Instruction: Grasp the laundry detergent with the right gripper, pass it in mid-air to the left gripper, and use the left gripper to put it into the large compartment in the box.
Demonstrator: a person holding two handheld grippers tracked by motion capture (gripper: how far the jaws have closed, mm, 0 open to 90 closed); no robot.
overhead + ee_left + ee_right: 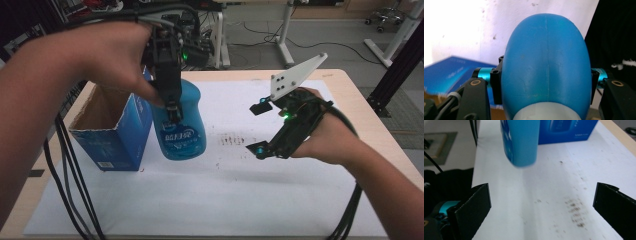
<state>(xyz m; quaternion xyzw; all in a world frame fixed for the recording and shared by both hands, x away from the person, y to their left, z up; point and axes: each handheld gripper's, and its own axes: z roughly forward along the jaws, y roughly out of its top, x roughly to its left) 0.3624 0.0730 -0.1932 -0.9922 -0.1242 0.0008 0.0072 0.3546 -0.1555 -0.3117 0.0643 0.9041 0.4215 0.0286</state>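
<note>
1. Bottle [178, 122] sits between the L claw [172, 107] jaws, hanging below it, upright, base apparently just off the sheet [240, 190].
2. Box [114, 125] is just left of the L claw, beside the bottle; touching or not – can't tell.
3. R claw [260, 127] is right of the bottle, apart from it, jaws spread wide above the sheet.
4. Ahead of the R claw: bottle first, box behind it.
5. Sheet lies on the table [377, 135], under both claws.

A lab or workshop: desk legs [286, 35], floor cables [260, 32] and a chair base [384, 20] along the frame's top.
</note>
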